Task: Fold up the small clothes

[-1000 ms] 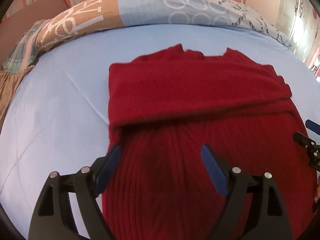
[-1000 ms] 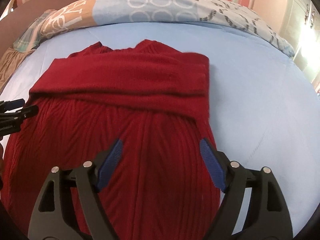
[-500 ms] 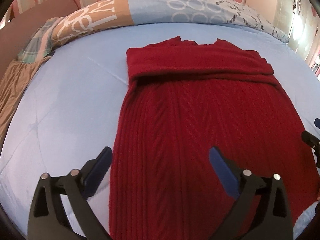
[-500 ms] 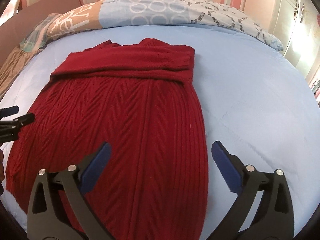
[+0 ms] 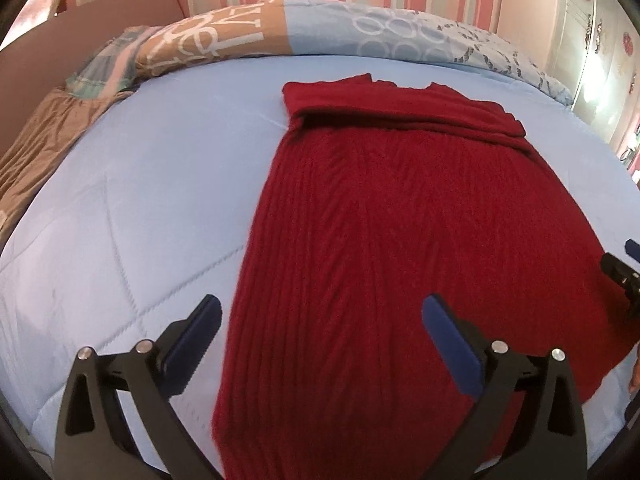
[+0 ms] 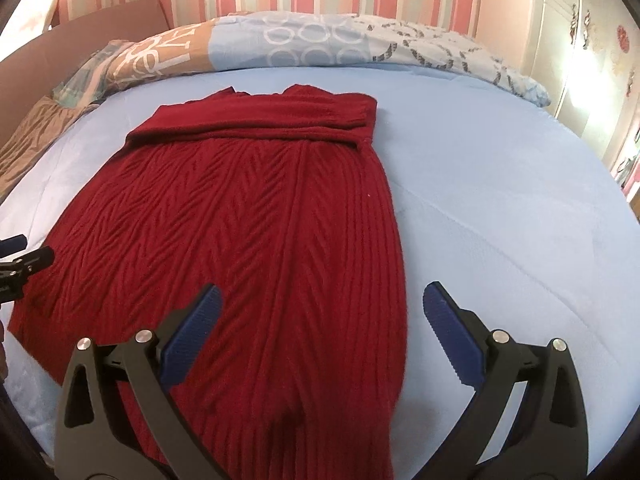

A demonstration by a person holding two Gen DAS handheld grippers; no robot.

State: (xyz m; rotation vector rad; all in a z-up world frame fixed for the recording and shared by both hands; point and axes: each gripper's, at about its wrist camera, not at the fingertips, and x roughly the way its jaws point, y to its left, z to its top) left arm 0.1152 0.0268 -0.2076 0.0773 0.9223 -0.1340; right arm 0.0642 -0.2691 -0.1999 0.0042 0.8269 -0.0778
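Left wrist view: my left gripper (image 5: pixel 320 322) has its fingers (image 5: pixel 198 334) spread wide with nothing clamped; they've just been opening, and only the sweater's left edge lies below the gap. The red knit sweater (image 5: pixel 400 216) lies flat on the blue bed quilt (image 5: pixel 132 208), sleeves folded across the chest at the far end (image 5: pixel 400 108), so what I see looks prepped for a bottom-up fold, my guess. The hem runs near the quilt's front edge, close under me. Plenty of bare quilt to the left; pillows (image 5: pixel 280 36) sit well beyond the collar. The right gripper's tip (image 5: pixel 624 270) pokes in at the frame's right edge. Right wrist view: right gripper (image 6: pixel 320 320) likewise has fingers (image 6: pixel 448 328) wide apart, just opened, empty, straddling the sweater's right edge (image 6: pixel 394 240). Open quilt (image 6: pixel 500 200) to the right, clear lane up toward the collar (image 6: pixel 260 96). Left gripper's tip (image 6: pixel 24 264) shows at the far left, over the opposite side.
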